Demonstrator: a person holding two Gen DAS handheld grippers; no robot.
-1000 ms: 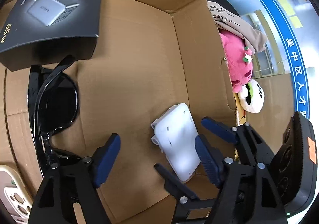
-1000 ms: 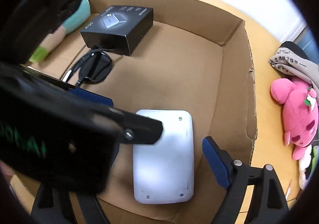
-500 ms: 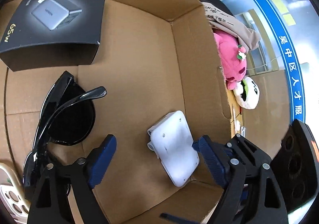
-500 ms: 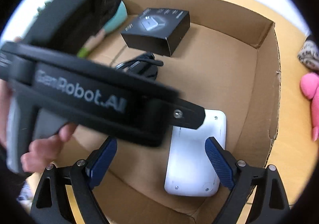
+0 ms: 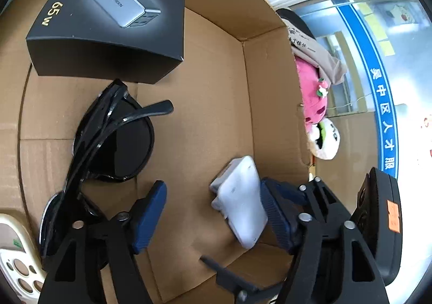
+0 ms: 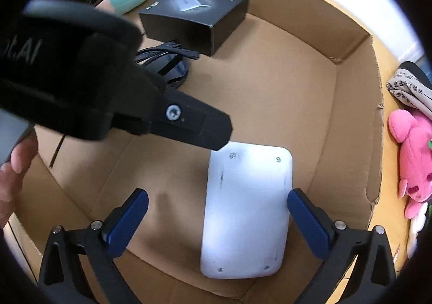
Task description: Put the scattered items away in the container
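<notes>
The cardboard box (image 6: 310,82) is sitting open-topped on a tan tabletop, and everything here is placed relative to it. Lying flat on the box floor, close to the right-hand wall, is a white plastic device (image 6: 247,212) with rounded corners and small screws in its back. The right gripper (image 6: 217,219) is hanging over it, pointing steeply down; its jaws have just been opening and are standing wide, blue pads clear of the device on either side, pressing on nothing. The left gripper (image 5: 213,219) is reaching into the box from the other side, its jaws also spread apart with only bare cardboard between them (the white device (image 5: 241,202) is lying just ahead of its right pad, and I cannot tell whether the two are touching).

Deeper in the box, black sunglasses (image 5: 108,147) are lying folded on the floor, and a black charger box (image 5: 113,17) is resting against the far wall just beyond them. Outside the box, past its right-hand wall, a pink plush toy (image 6: 413,158) is lying on the tabletop. A hand (image 6: 12,169) is showing at the left edge of the right wrist view.
</notes>
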